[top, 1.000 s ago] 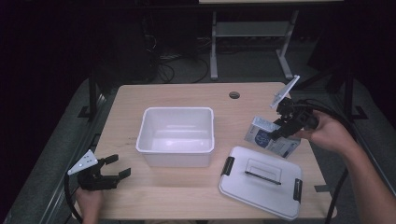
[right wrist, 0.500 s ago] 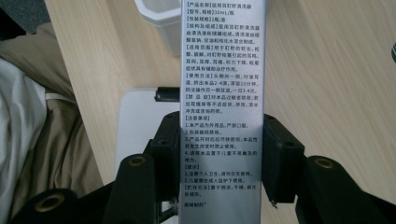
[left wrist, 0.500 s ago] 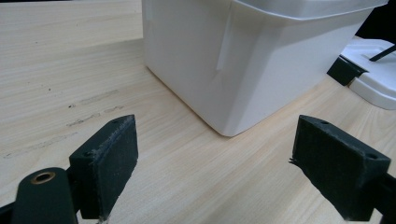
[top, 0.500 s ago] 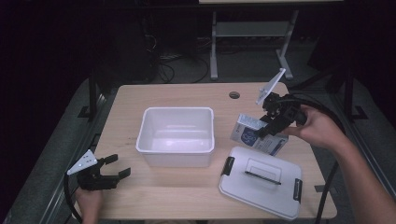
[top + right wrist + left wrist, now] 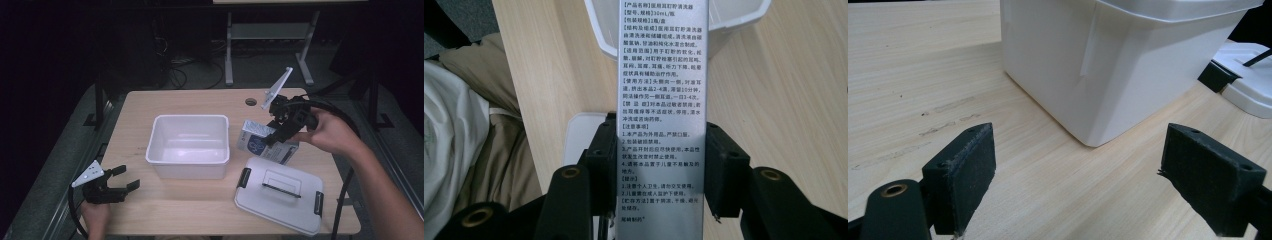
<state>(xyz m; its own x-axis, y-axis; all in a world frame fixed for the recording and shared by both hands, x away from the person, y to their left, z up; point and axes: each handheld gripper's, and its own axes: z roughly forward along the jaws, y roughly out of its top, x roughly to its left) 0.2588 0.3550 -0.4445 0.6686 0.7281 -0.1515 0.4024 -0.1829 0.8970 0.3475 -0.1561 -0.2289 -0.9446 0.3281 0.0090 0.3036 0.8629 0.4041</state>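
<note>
- The right hand-held gripper [image 5: 280, 131] clamps a printed carton [image 5: 265, 142] just right of the white bin [image 5: 189, 145], above the tabletop [image 5: 200, 102]; its pads cover part of the side text.
- The left hand-held gripper [image 5: 120, 181] rests unclenched, nothing between its pads.
- The grey lid [image 5: 280, 195] lies nearby, cut off in the left gripper view.

Black claws [image 5: 107, 186] [image 5: 280, 131] — grey triangular top plates, brass screws, trailing black cables.

a grey lid [image 5: 281, 194] with a dark handle and black clips lies flat on my light wooden tabletop [image 5: 195, 102], near its front right corner. a small round hole [image 5: 251, 102] sits in the far part of the tabletop.
</note>
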